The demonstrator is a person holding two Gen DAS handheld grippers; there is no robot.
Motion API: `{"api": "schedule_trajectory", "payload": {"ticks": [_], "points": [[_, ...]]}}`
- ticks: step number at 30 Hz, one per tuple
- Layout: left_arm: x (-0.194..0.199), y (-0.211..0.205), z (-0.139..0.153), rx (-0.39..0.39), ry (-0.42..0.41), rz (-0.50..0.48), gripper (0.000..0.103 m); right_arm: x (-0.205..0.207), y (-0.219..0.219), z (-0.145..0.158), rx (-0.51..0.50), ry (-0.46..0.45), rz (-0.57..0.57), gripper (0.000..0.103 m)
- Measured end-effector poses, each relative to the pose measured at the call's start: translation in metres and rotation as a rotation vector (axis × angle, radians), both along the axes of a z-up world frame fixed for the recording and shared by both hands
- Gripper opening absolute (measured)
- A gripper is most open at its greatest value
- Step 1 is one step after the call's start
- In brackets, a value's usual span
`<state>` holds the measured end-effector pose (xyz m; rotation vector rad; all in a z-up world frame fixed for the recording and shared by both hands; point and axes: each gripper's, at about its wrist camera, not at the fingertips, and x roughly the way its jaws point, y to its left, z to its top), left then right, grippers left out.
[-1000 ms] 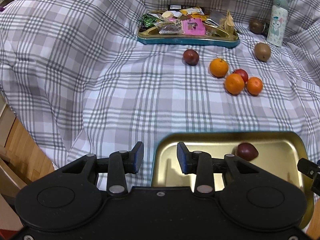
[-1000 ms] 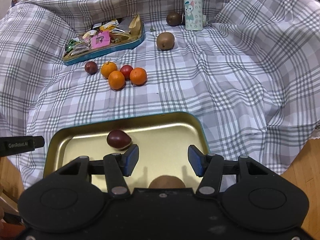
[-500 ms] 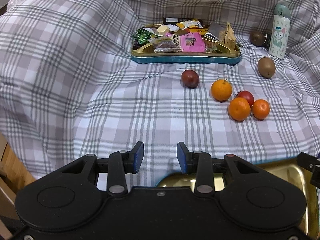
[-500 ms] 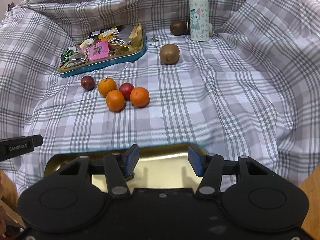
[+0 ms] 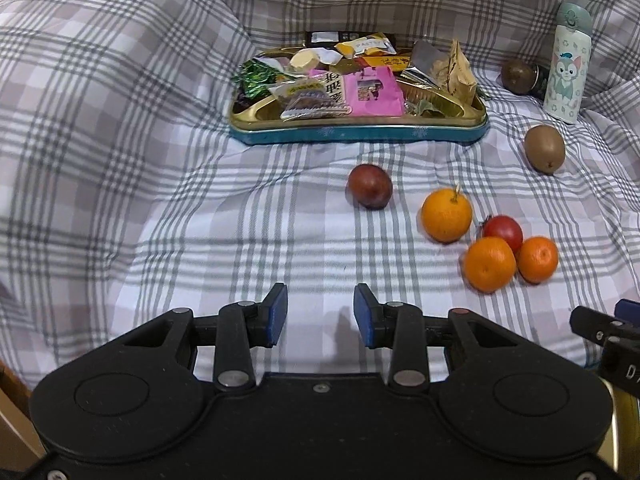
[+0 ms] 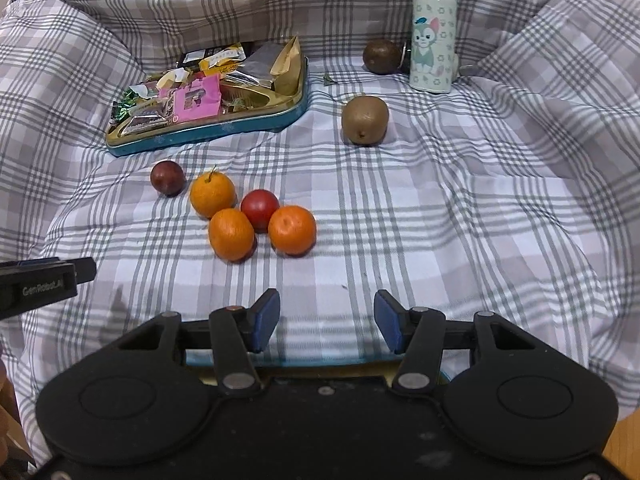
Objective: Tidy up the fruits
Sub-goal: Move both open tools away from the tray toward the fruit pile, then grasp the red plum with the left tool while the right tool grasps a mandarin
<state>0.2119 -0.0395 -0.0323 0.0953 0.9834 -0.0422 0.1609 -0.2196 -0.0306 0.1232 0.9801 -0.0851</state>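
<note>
Plaid bedspread point(image 6: 440, 208) — three glossy oranges point(image 6: 231, 234) hugging one red fruit point(image 6: 260, 210).

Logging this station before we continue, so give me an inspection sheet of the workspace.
Surface: plaid cloth, rumpled at the edges.
Job's things: three oranges, red fruit, dark plum, two kiwis loose on the cloth; gold tray edge near the right tool.
Clutter: snack tin, cartoon bottle.
Grippers: left tool and right tool open, empty.
Cables: nothing seen.
Surroundings: wood floor.
</note>
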Motion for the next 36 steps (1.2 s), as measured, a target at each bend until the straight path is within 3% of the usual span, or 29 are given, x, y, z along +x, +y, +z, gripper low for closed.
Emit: {"api": "schedule_trajectory", "payload": {"ticks": [11,30,36], "points": [[0.042,-0.005,-0.015,-0.028,0.037,-0.018,0.045,0.039,0.007,-0.017,-0.009,0.014,0.034,0.056],[0.071,-0.014,-0.025,-0.049,0.020,-0.060,0.045,0.074,0.008,-0.046,-0.004,0.049,0.055,0.054],[0.080,-0.016,-0.029,-0.058,0.020,-0.056,0.045,0.073,0.012,-0.050,-0.051,-0.003,0.075,0.057]]}}
